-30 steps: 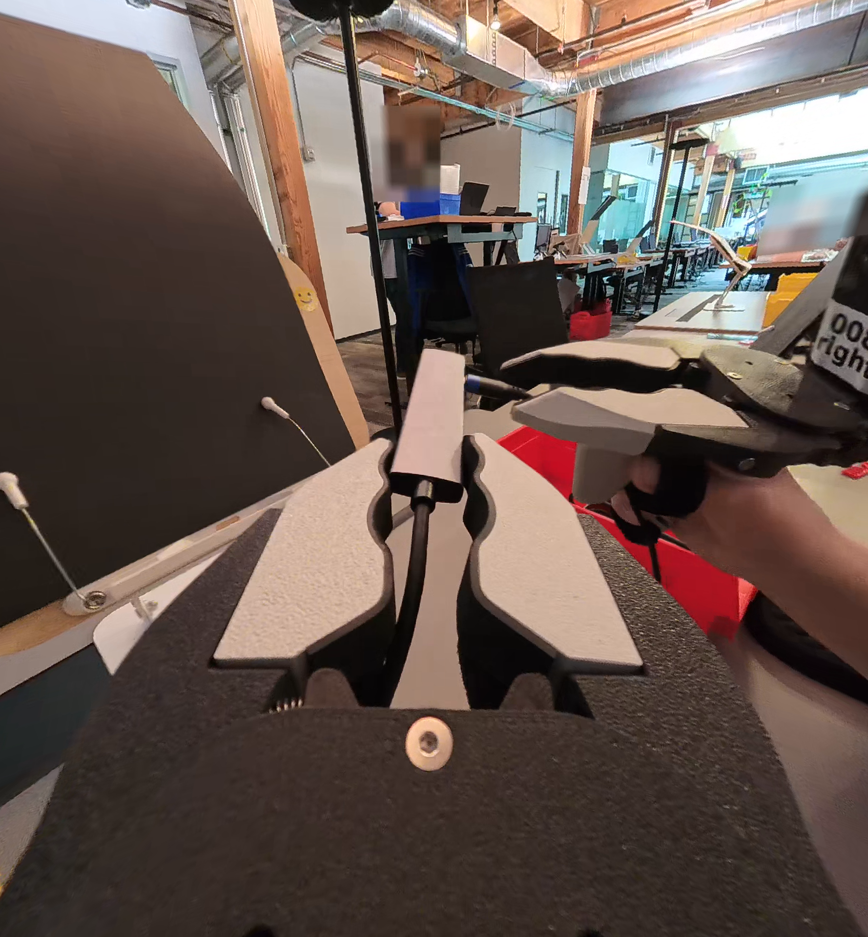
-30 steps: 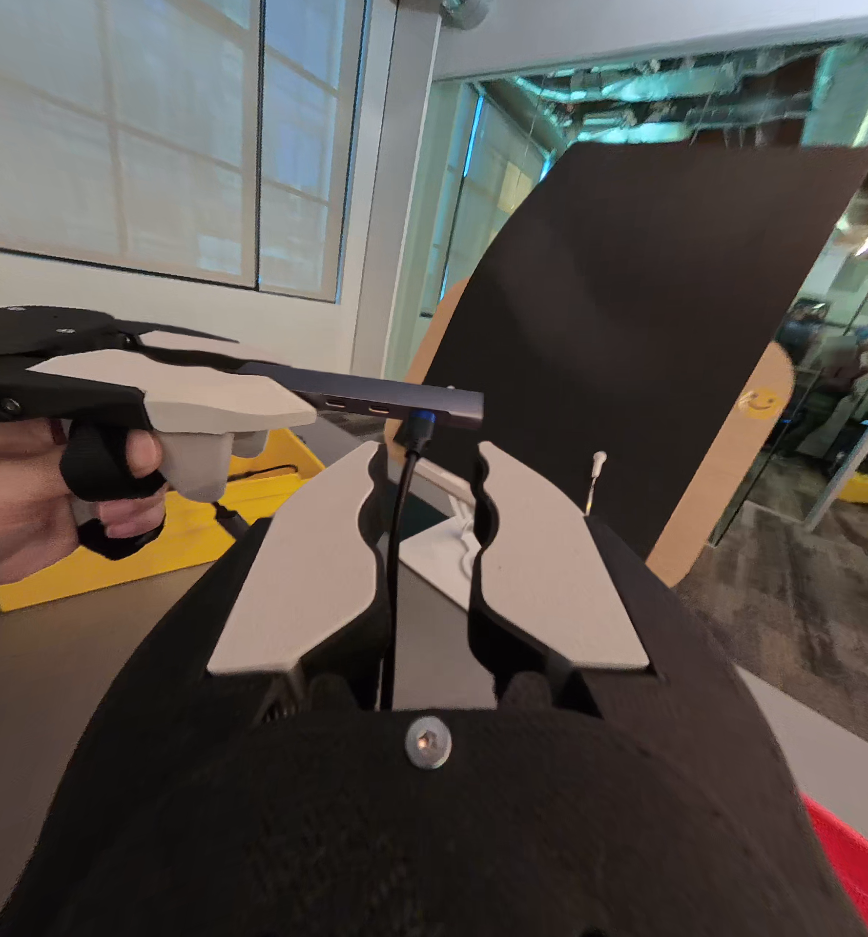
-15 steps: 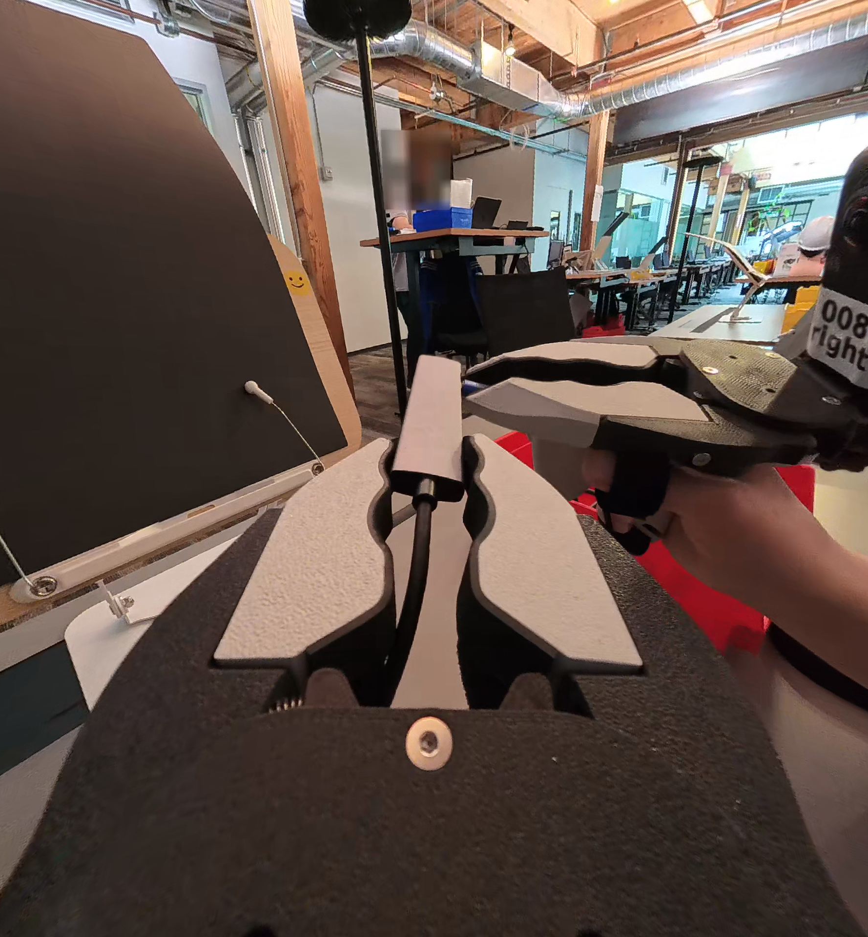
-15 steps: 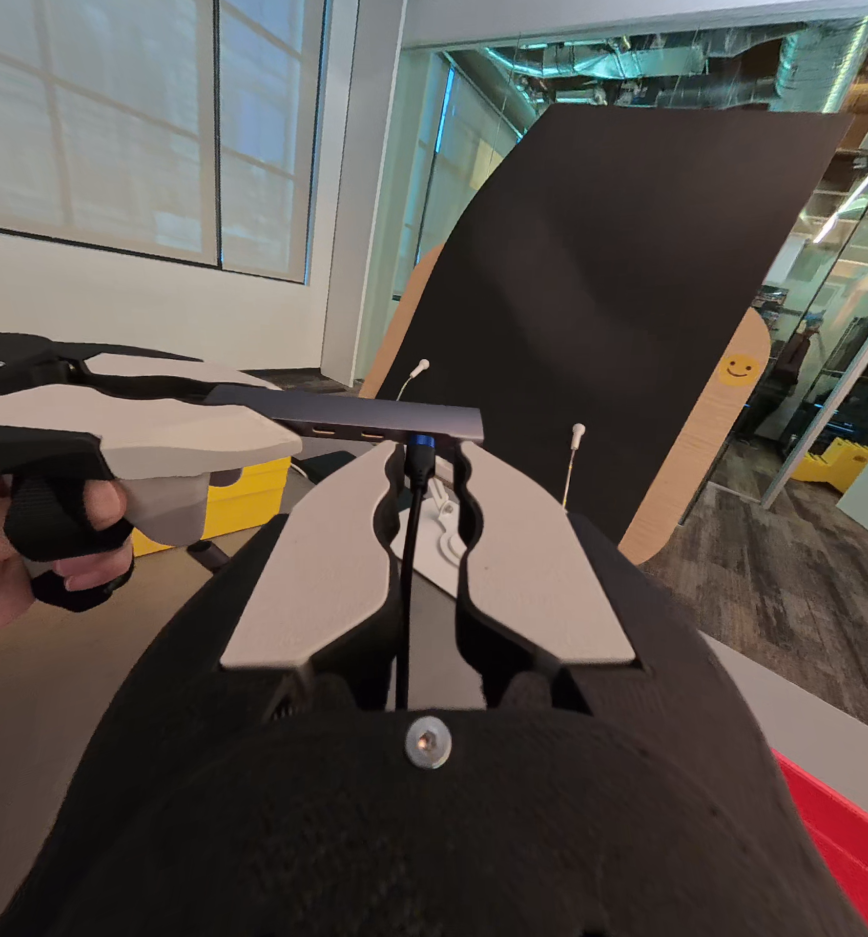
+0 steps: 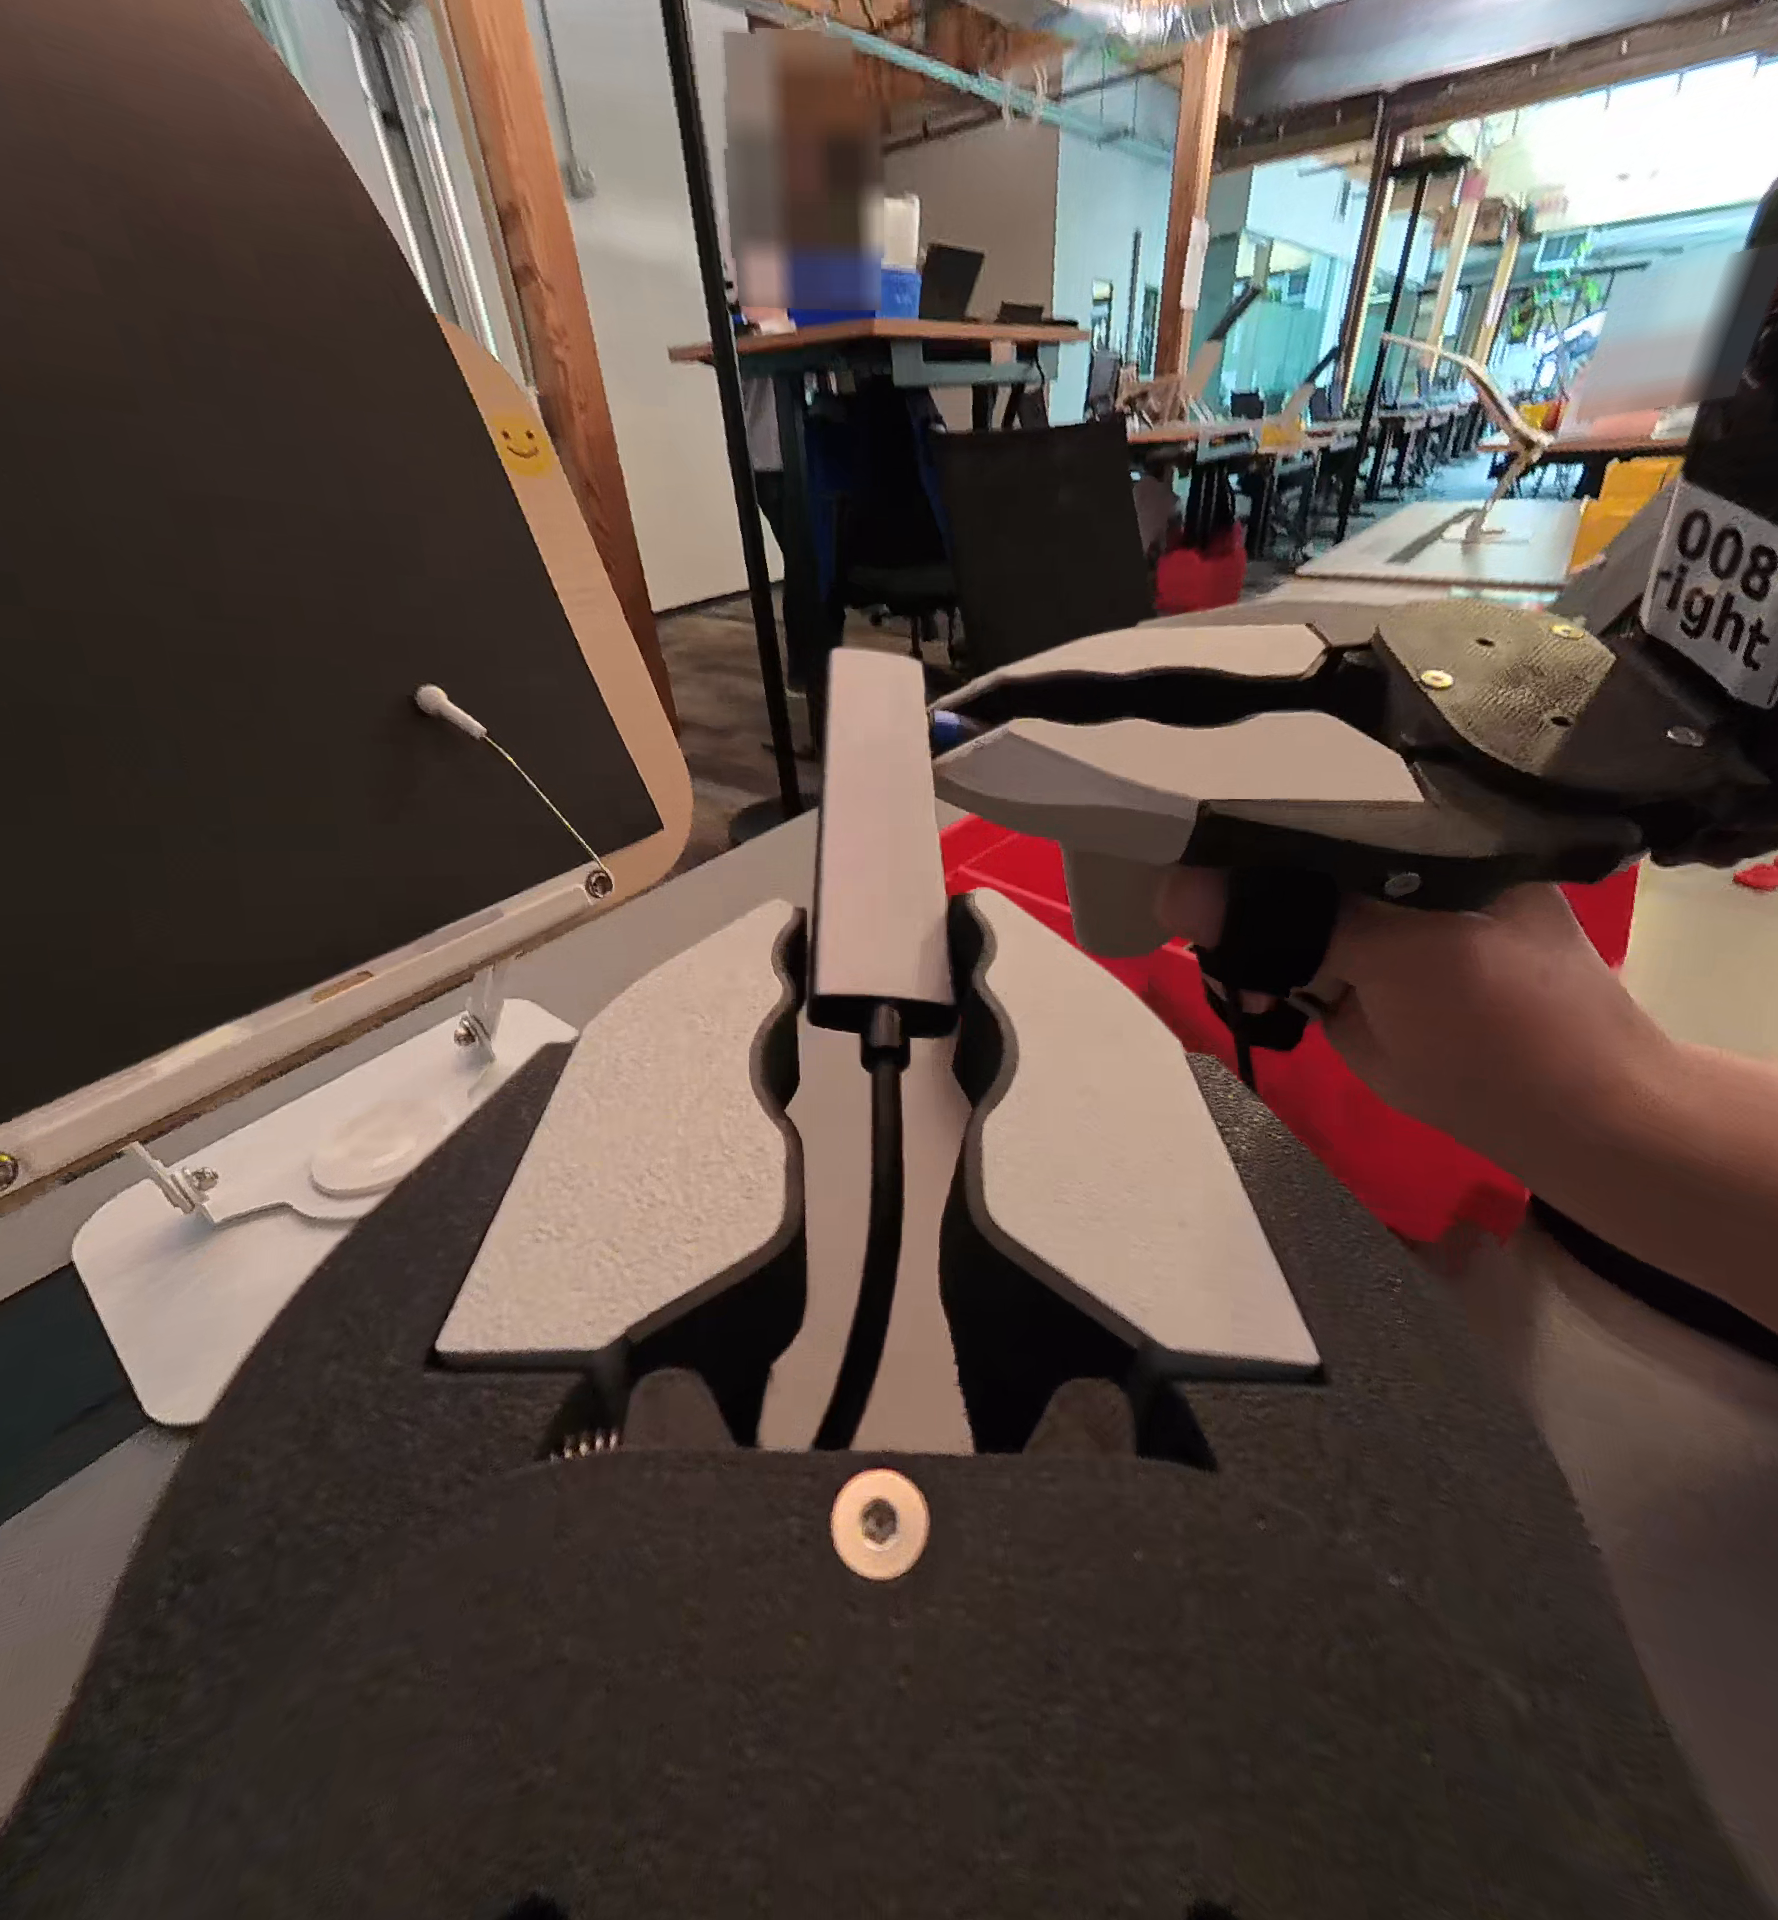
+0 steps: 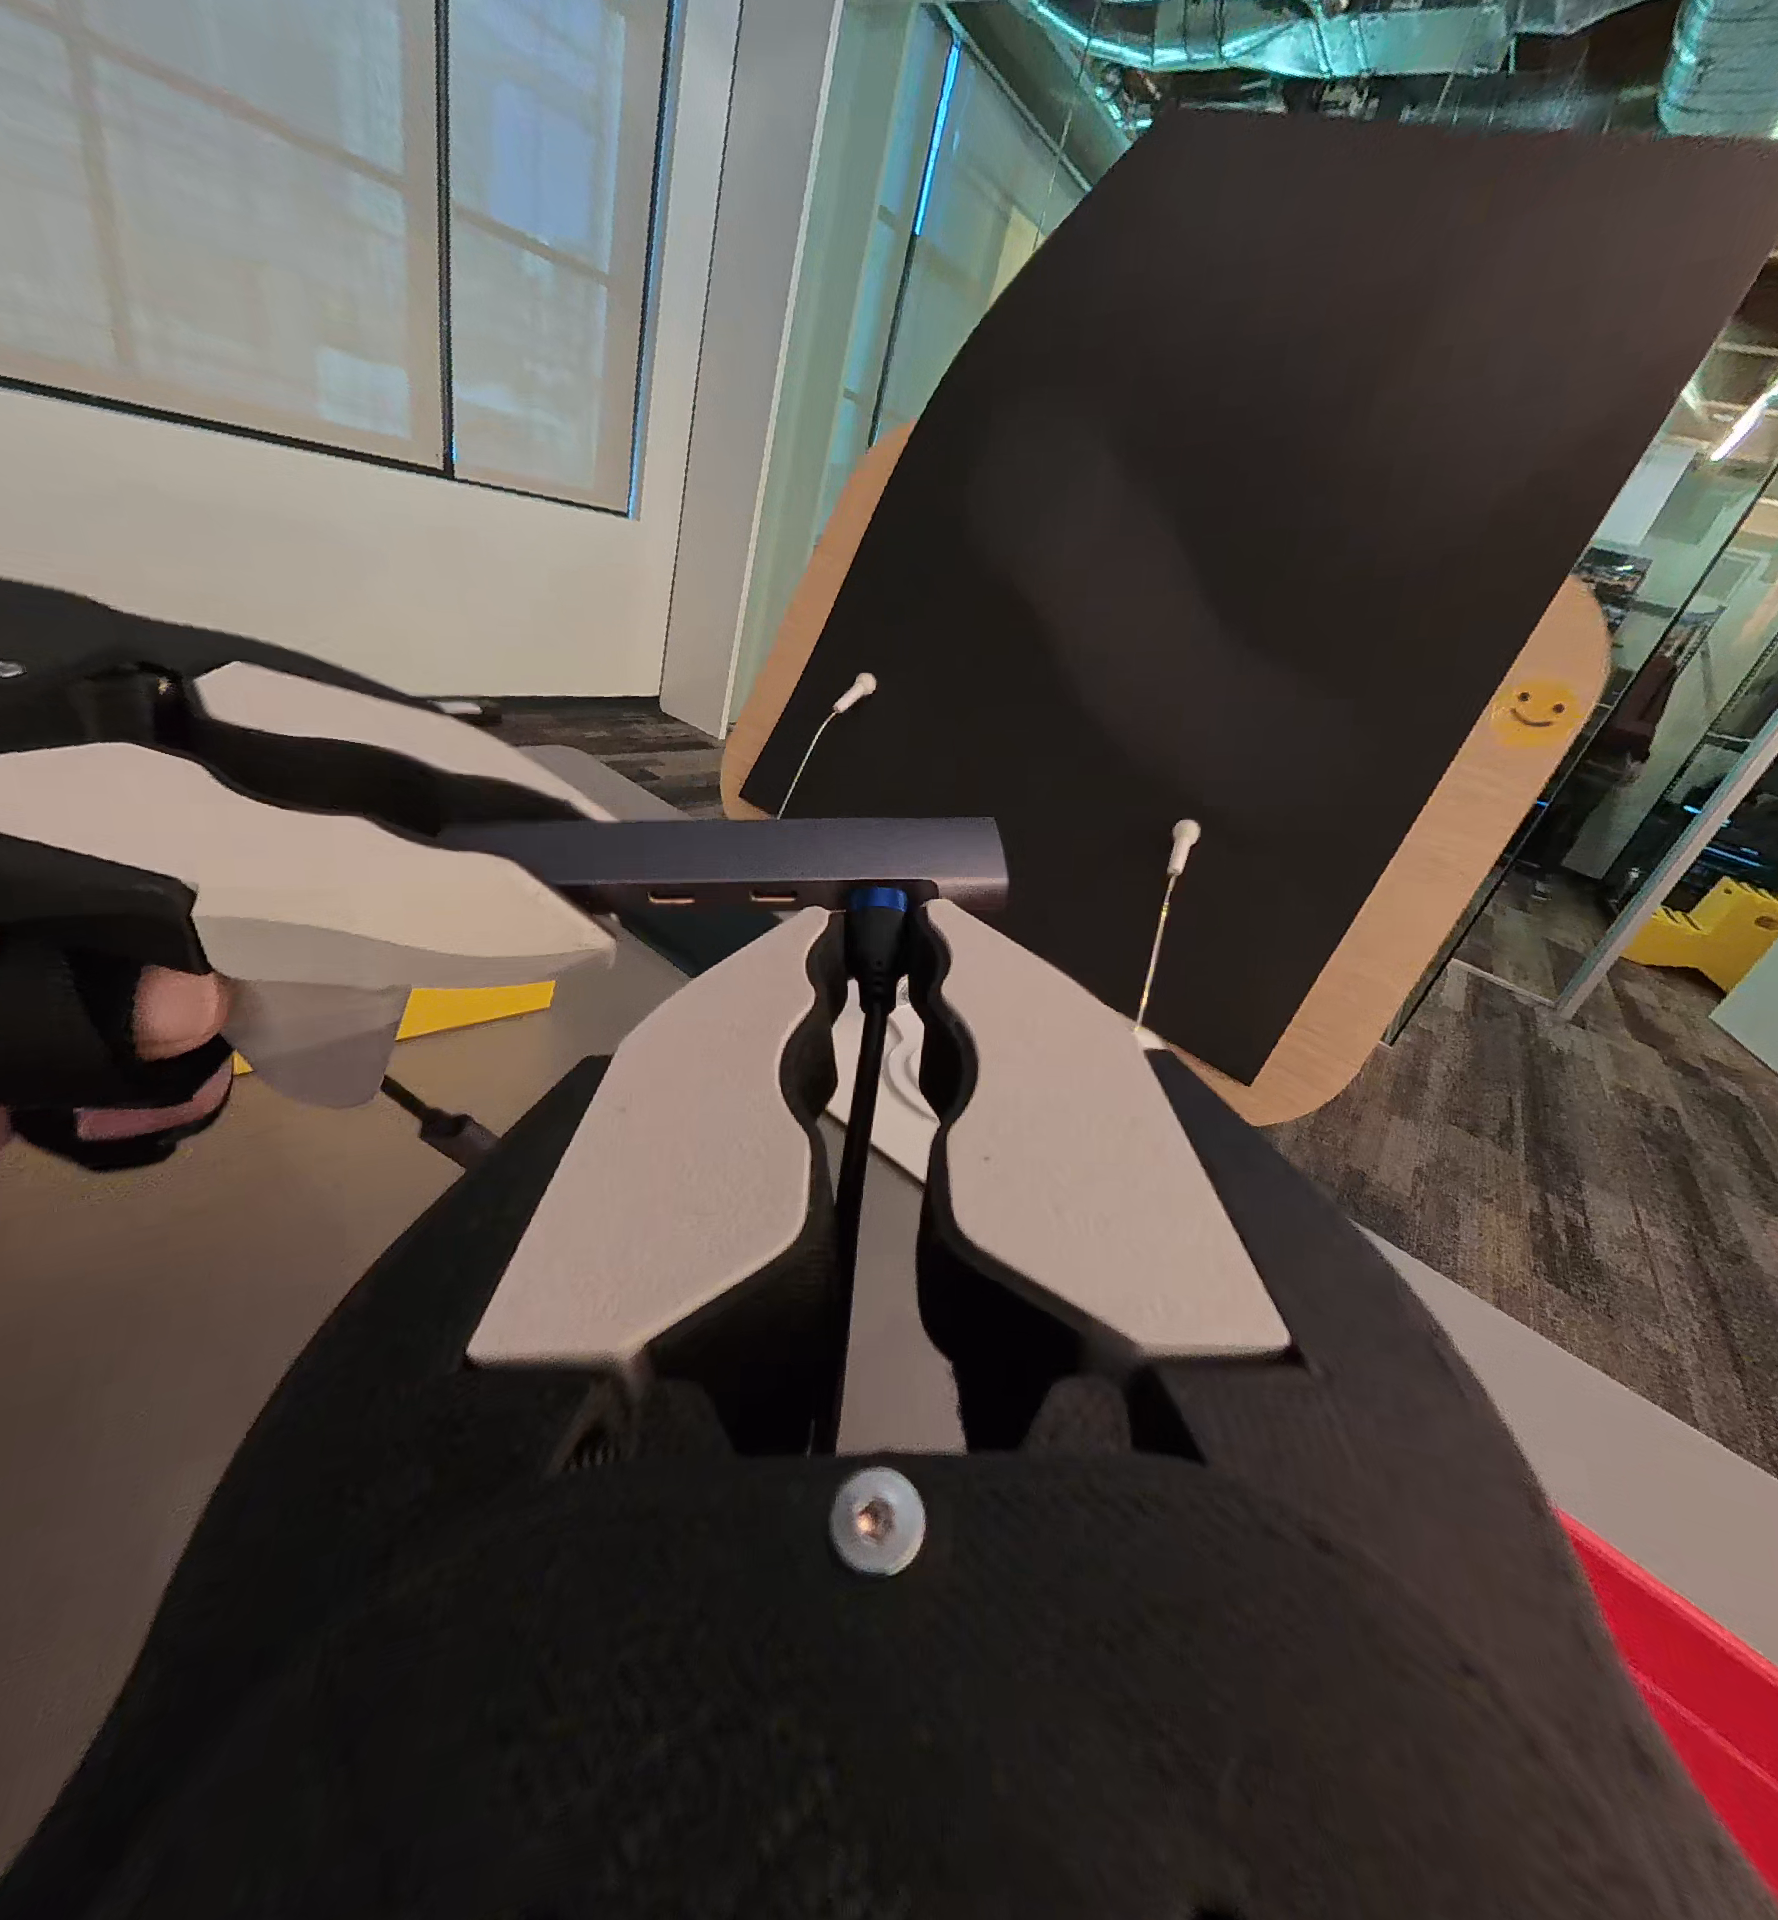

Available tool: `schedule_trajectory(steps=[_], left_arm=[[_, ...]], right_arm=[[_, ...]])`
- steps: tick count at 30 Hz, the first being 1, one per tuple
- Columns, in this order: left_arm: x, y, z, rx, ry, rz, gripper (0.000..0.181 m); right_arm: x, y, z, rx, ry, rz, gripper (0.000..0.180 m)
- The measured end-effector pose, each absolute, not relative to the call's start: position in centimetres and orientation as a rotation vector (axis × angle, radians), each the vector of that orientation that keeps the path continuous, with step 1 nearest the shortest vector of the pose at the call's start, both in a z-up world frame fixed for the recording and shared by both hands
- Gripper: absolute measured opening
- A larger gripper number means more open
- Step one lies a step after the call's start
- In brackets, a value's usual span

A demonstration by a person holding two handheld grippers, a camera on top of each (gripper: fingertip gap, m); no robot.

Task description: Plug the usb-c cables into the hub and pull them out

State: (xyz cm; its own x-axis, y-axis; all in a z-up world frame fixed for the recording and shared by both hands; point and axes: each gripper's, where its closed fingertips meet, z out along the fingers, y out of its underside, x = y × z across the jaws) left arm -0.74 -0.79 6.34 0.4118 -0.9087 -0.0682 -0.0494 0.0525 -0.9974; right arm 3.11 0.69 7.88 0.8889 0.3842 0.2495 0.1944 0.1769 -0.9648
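A slim grey USB-C hub points away from me, held above the table. My left gripper is shut on its near end, and the hub's own black cable runs back between the fingers. In the right wrist view the hub lies crosswise, and a black cable with a blue-collared plug sits in its side port. My right gripper is shut on that plug. Two empty ports show to the plug's left. The right gripper reaches in from the right in the left wrist view.
A tilted black board with a wooden rim stands left of the hub, with white-tipped pins on wires. A white base plate lies under it. A red bin and a yellow bin sit on the grey table. Some 5 cm of space lies between my two pairs of fingers.
My right gripper has closed from open around the cable to shut on the blue plug at the hub. Both grippers have shifted a little with the hub; the left grip is unchanged.
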Motion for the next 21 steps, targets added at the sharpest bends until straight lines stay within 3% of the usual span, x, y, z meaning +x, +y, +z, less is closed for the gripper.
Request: schedule_trajectory(steps=[6, 16, 21], left_arm=[[-0.7, -0.1, 5.0, -1.437, 1.068, -0.729, 0.048], [-1.1, 1.4, 2.5, -1.536, 1.166, -0.550, 0.024], [-1.0, 2.4, 1.7, -1.563, 1.123, -0.610, 0.023]], right_arm=[[2.3, 1.0, 6.9, -1.421, -0.548, 0.117, 0.012], [0.2, 1.1, 5.0, -1.421, -0.652, -0.045, 0.012], [0.4, 2.2, 3.9, -1.445, -0.576, 0.010, 0.012]])
